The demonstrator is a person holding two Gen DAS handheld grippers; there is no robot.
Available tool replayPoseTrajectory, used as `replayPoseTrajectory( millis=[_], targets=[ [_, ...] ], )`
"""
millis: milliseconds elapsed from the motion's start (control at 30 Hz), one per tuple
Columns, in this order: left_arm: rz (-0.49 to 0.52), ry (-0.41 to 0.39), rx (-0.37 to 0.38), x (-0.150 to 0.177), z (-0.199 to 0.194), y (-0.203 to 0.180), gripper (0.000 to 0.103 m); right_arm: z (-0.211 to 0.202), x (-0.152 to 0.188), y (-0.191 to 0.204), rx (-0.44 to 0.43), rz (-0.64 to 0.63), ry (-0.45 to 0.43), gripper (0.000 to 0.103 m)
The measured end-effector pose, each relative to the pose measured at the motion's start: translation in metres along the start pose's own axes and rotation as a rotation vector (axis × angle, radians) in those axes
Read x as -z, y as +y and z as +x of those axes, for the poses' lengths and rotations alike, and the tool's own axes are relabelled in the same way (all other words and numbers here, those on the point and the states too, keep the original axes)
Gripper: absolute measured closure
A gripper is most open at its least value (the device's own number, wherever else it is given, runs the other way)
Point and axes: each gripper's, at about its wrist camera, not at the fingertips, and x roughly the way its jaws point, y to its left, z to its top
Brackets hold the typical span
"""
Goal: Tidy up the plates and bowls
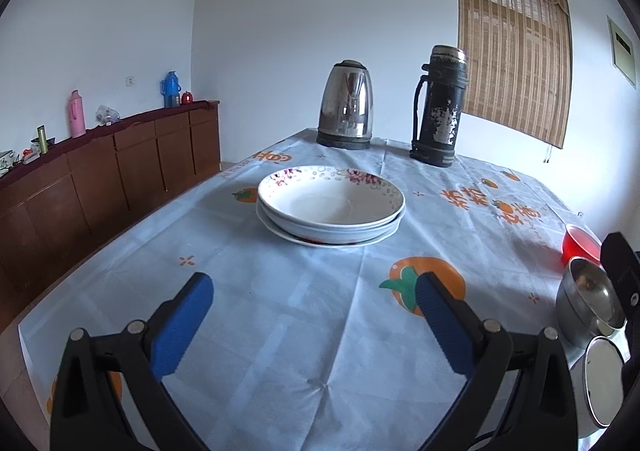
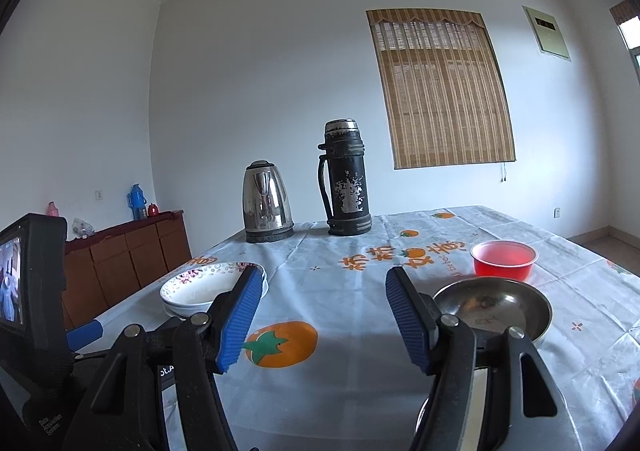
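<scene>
My left gripper hangs over the counter, jaws apart, nothing between them; the stacked plates sit straight ahead of them. My right gripper has its jaws apart too, empty. A steel bowl lies just right of them, a red bowl beyond it.

— What's on my table?
— Stacked plates centre-left; kettle and flask behind them, flask to the right.
— And on my right?
— Steel bowl nearest, cup just behind it. Sideboard stands left of the table.
</scene>
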Motion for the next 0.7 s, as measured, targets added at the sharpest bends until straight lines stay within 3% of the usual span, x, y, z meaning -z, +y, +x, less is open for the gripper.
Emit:
replayPoseTrajectory(
  millis=[300, 700],
  targets=[
    [0.009, -0.021, 0.054, -0.004, -0.014, -0.010, 0.000, -0.019, -0.001, -0.010, 0.012, -0.002, -0.004, 0.037],
    [0.081, -0.027, 0.142, -0.003, -0.029, -0.038, 0.000, -0.042, -0.007, -0.058, 0.078, 0.048, 0.024, 0.037]
  ],
)
